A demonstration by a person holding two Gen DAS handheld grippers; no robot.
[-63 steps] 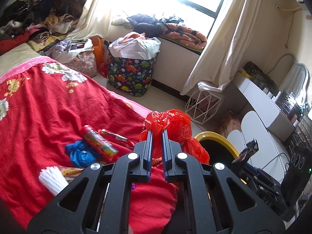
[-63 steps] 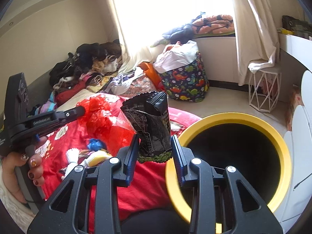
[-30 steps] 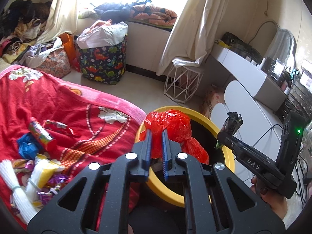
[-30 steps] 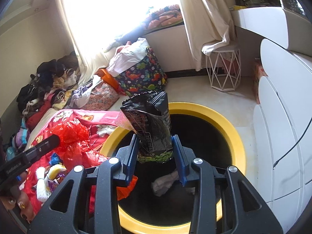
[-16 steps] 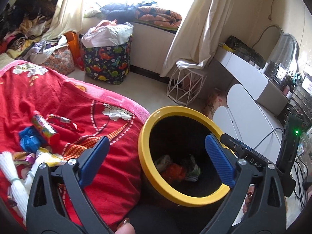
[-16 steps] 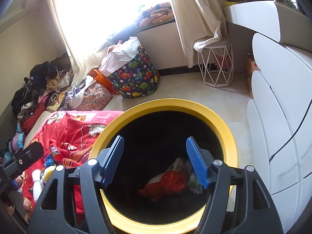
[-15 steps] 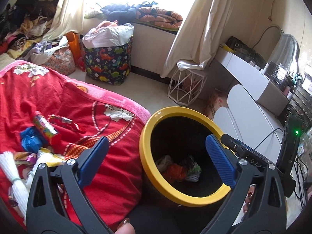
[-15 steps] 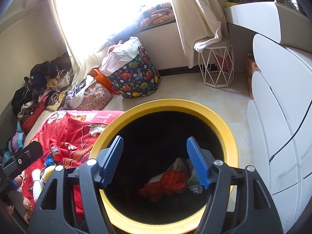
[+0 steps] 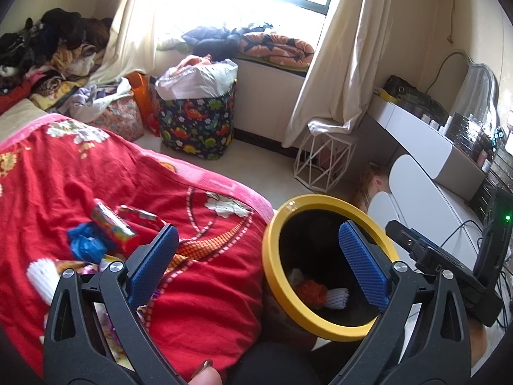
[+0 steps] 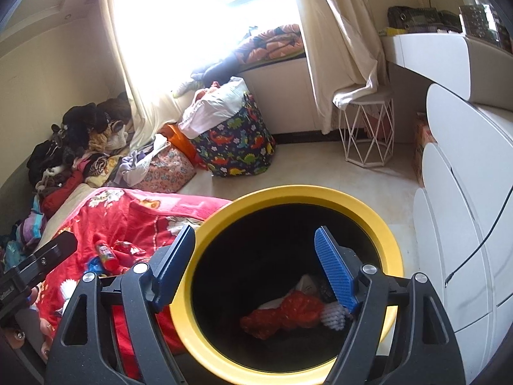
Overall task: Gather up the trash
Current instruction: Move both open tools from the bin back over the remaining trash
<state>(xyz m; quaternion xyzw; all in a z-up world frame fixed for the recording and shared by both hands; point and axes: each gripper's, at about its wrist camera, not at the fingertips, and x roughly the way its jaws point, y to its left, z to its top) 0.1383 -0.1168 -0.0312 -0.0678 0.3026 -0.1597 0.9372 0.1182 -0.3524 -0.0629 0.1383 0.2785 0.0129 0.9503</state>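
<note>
Red blanket (image 9: 96,173) on bed carries loose trash: blue wad (image 9: 85,243), bright wrapper tube (image 9: 112,224). Left hand-held gripper (image 9: 256,256) jaws wide, empty, straddling blanket edge and bin rim. Yellow-rimmed bin (image 10: 320,194) beside bed holds red plastic bag (image 10: 285,314). Right hand-held gripper (image 10: 255,268) wide, empty, above bin mouth.

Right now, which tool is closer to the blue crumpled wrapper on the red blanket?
Left. The left tool hangs open over the blanket edge, its near finger just beside the blue wrapper. The right tool hangs open over the yellow-rimmed bin, farther away.
</note>
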